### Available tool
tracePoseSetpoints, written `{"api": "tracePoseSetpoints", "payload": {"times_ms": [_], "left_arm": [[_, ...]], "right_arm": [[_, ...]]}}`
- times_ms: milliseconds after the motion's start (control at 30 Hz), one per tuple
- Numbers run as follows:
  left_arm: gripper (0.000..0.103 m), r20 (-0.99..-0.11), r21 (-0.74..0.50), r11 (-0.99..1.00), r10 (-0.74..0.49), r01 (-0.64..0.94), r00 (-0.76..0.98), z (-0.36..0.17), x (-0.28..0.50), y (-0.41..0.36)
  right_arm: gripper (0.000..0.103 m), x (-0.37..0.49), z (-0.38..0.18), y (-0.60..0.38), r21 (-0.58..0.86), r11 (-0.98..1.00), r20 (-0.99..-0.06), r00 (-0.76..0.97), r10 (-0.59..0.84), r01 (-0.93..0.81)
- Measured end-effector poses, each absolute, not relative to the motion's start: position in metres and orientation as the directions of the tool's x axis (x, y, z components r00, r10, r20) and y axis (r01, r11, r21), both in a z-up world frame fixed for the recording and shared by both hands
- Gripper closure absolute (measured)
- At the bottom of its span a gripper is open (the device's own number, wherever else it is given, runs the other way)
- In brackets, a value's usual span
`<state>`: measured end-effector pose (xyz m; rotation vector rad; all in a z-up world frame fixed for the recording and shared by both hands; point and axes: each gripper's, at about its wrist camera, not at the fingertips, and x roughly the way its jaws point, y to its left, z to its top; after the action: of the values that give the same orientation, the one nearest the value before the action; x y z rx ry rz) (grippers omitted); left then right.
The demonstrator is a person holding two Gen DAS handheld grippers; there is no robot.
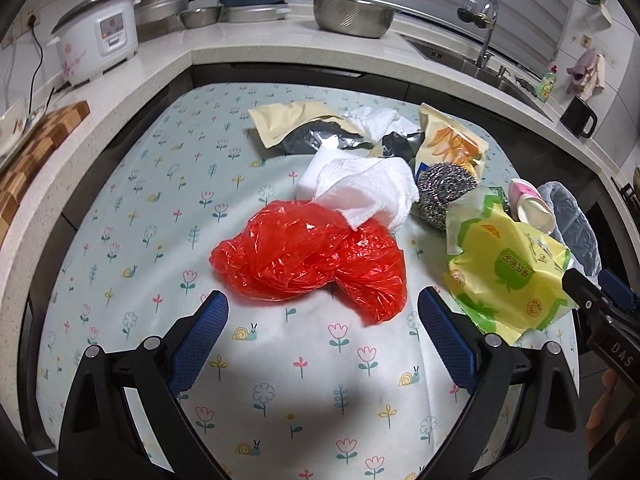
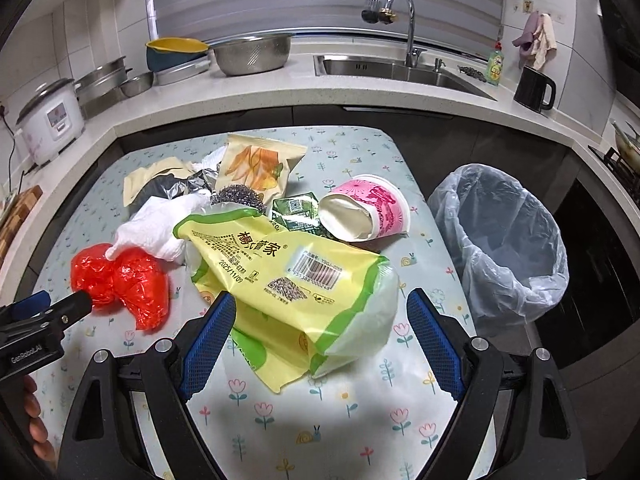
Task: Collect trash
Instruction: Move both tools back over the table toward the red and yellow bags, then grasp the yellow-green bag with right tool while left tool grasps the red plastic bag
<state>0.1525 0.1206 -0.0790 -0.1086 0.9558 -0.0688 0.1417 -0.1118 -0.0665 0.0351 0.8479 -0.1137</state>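
Left hand-held gripper (image 1: 322, 310): blue-padded jaws wide apart, nothing between them, tips just short of the crumpled red plastic bag (image 1: 312, 256) on the table (image 1: 120, 216) with its pale floral cloth. Right hand-held gripper (image 2: 320, 312): jaws also spread, straddling the near end of the yellow-and-green plastic snack bag (image 2: 288, 280); left pad touches or overlaps the bag edge, right pad clear, no clamp. Trash pile sits mid-table: crumpled white paper towel (image 1: 368, 192) resting on the red bag's far edge, steel-wool scourer (image 1: 444, 192) behind it, orange-printed chip packet (image 2: 260, 168), beige foil-lined pouch (image 1: 288, 124), small green carton (image 2: 296, 212), pink-and-white paper cup (image 2: 368, 208) lying on its side. Bin lined with clear plastic bag (image 2: 500, 240) stands beside the table's right edge, well apart from both grippers.
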Motion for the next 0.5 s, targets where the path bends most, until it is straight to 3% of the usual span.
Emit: {"api": "tracePoseSetpoints", "payload": {"times_ms": [200, 333, 500], "left_arm": [[0.012, -0.831, -0.142, 0.99, -0.108, -0.021, 0.546, -0.09, 0.162, 0.12], [0.012, -0.844, -0.157, 0.987, -0.116, -0.034, 0.524, -0.098, 0.17, 0.116], [0.012, -0.857, -0.183, 0.981, -0.129, -0.061, 0.498, -0.109, 0.179, 0.116]], "right_arm": [[0.02, 0.158, -0.083, -0.111, -0.024, 0.994, -0.771, 0.631, -0.086, 0.107], [0.029, 0.163, -0.09, -0.111, -0.019, 0.995, -0.778, 0.623, -0.078, 0.102], [0.03, 0.165, -0.094, -0.107, 0.001, 0.997, -0.785, 0.617, -0.049, 0.081]]}}
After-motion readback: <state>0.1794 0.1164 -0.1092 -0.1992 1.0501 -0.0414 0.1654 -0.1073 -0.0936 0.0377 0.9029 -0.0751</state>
